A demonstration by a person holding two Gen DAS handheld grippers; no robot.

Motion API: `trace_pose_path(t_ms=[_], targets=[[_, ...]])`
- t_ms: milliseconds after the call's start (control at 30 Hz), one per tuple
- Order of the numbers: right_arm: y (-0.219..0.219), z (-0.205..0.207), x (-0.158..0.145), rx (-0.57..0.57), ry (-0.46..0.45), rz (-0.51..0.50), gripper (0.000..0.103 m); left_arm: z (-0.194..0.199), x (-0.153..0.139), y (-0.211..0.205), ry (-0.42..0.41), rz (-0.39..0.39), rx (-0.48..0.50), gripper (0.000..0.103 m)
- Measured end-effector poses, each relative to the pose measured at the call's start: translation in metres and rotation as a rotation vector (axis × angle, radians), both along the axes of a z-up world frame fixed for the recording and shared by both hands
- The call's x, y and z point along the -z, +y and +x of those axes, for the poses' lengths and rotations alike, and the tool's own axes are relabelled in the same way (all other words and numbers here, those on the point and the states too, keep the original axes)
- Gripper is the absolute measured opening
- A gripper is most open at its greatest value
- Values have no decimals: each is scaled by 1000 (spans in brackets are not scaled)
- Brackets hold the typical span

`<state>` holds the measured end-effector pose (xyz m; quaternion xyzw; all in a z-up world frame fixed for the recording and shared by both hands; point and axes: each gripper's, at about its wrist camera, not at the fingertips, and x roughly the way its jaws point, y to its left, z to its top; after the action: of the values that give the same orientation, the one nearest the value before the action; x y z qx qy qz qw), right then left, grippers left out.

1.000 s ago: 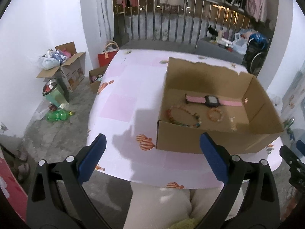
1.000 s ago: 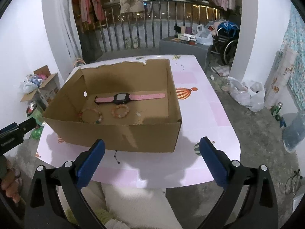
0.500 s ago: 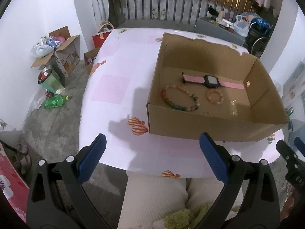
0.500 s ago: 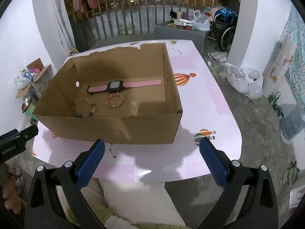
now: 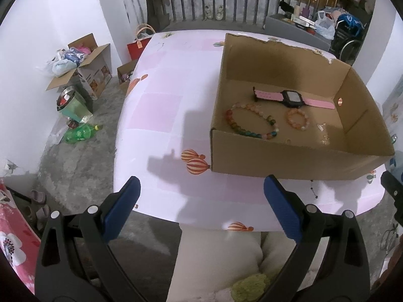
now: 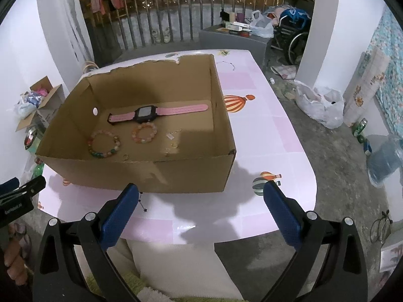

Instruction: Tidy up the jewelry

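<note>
An open cardboard box (image 5: pixel 284 161) (image 6: pixel 191 176) stands on a pink table (image 5: pixel 161 105) (image 6: pixel 272 136). Inside lie a pink watch (image 5: pixel 292 98) (image 6: pixel 148 113), a large multicolour bead bracelet (image 5: pixel 252 120) (image 6: pixel 104 143), a small orange bead bracelet (image 5: pixel 298 118) (image 6: pixel 144 132) and small earrings (image 5: pixel 323 133) (image 6: pixel 173 134). A thin dark chain (image 6: pixel 142 202) (image 5: pixel 313 188) lies on the table before the box. My left gripper (image 5: pixel 201 209) and right gripper (image 6: pixel 201 211) are both open and empty, held above the table's near edge.
Another thin chain (image 6: pixel 228 64) lies on the table behind the box. On the floor are cardboard boxes (image 5: pixel 83 68), a green bottle (image 5: pixel 80 133), a plastic bag (image 6: pixel 320 103) and a water jug (image 6: pixel 385 161). A railing (image 6: pixel 176 17) runs behind the table.
Both grippers have risen and tilted down, so the box interior shows more fully. Nothing on the table has moved, and both grippers stay open.
</note>
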<state>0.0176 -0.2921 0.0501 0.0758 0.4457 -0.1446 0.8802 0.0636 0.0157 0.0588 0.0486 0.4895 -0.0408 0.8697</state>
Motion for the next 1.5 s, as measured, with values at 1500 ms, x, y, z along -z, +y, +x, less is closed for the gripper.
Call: trace_pose_path(t_ms=[1500], targets=[[-10, 7, 5, 9, 26, -13, 96, 4, 7, -6, 28, -22, 38, 95]])
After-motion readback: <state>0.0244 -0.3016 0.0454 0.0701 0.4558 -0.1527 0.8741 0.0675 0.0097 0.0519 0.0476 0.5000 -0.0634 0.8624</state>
